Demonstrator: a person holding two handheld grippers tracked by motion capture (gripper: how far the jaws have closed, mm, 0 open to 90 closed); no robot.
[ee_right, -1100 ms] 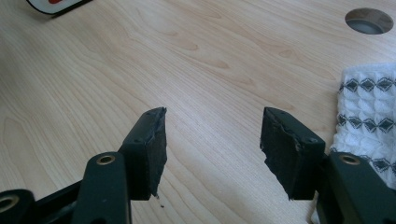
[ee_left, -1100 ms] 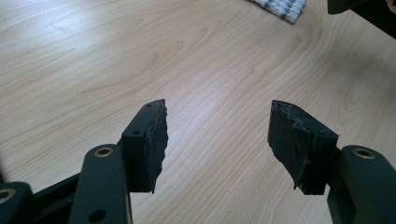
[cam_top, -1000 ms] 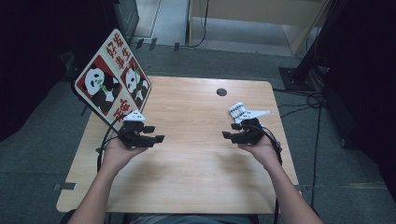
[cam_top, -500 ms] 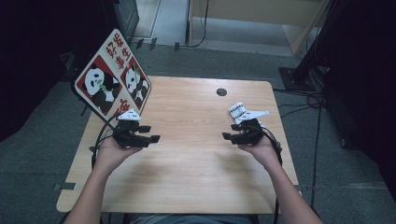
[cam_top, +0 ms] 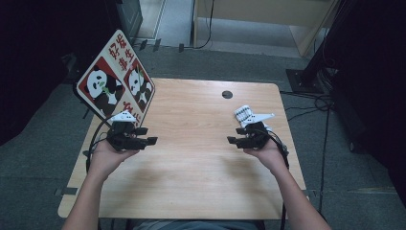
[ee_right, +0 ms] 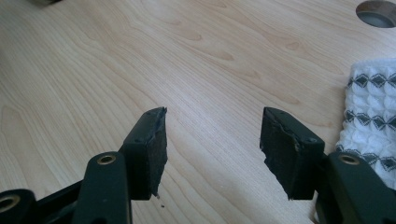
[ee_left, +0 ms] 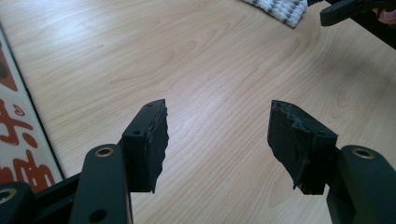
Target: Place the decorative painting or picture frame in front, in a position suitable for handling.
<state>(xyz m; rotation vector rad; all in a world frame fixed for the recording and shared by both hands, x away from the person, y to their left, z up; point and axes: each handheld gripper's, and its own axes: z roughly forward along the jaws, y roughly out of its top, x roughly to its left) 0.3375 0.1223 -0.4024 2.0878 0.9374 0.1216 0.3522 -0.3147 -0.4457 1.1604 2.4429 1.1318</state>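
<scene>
My left gripper (cam_top: 147, 137) hovers over the left part of the wooden table (cam_top: 201, 167), jaws wide apart and pointing right, with nothing between them. In its own view the left gripper (ee_left: 224, 140) frames only bare wood. Opposite it, my right gripper (cam_top: 234, 137) points left over the table's right side, also open and holding nothing. Seen from its own camera, the right gripper (ee_right: 212, 144) stands just left of a white cloth (ee_right: 371, 116) with a dark diamond pattern. That cloth (cam_top: 244, 114) lies flat behind the right hand, and it is also the white cloth (ee_left: 280, 8) at the top of the left gripper view.
A diamond-shaped panda sign (cam_top: 115, 86) leans at the table's left edge, close behind the left gripper; its edge is the panda sign (ee_left: 18, 140). A round cable hole (cam_top: 227, 94) sits near the far edge, also the cable hole (ee_right: 378, 11). Bare wood lies between the grippers.
The left gripper has drifted a little to the left, toward the panda sign. The right gripper and the cloth have stayed put.
</scene>
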